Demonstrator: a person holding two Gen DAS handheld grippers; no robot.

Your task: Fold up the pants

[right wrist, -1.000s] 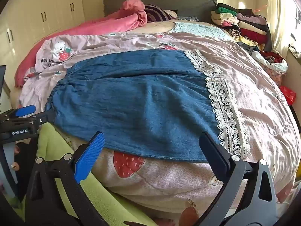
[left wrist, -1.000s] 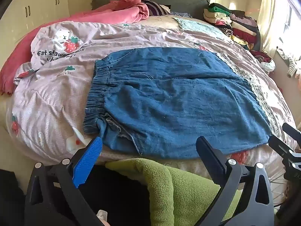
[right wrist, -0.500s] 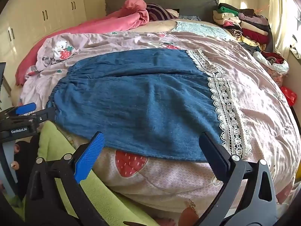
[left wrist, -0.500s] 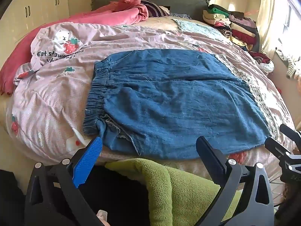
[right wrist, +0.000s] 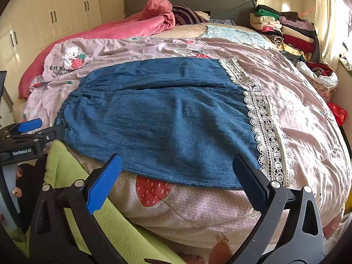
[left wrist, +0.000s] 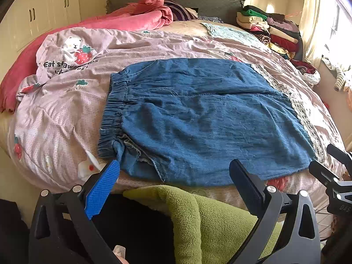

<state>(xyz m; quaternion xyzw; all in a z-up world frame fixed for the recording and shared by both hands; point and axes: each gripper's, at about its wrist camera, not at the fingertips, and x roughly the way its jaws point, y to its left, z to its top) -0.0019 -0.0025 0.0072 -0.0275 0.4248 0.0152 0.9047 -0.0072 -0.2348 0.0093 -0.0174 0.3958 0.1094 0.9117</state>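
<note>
Blue denim pants [left wrist: 202, 118] lie flat across the bed, elastic waistband to the left, white lace hems [right wrist: 266, 132] to the right. My left gripper [left wrist: 173, 171] hovers open at the near edge of the pants, its blue pad close to the waistband's near corner, nothing between its fingers. My right gripper [right wrist: 176, 167] is open too, over the near edge close to the lace hem, holding nothing. Each gripper shows in the other's view: the right gripper [left wrist: 330, 165] at the far right edge, the left gripper [right wrist: 30, 132] at the far left.
The pink strawberry-print quilt [left wrist: 66, 101] covers the bed. A pink blanket [left wrist: 136, 15] lies by the headboard, and a stack of folded clothes [right wrist: 286, 30] sits at the back right. A green fleece garment [left wrist: 209, 220] fills the foreground below the grippers. Cupboards [right wrist: 55, 17] stand to the left.
Both grippers have crept slightly forward toward the near edge of the pants. The pants have not moved and both grippers stay open.
</note>
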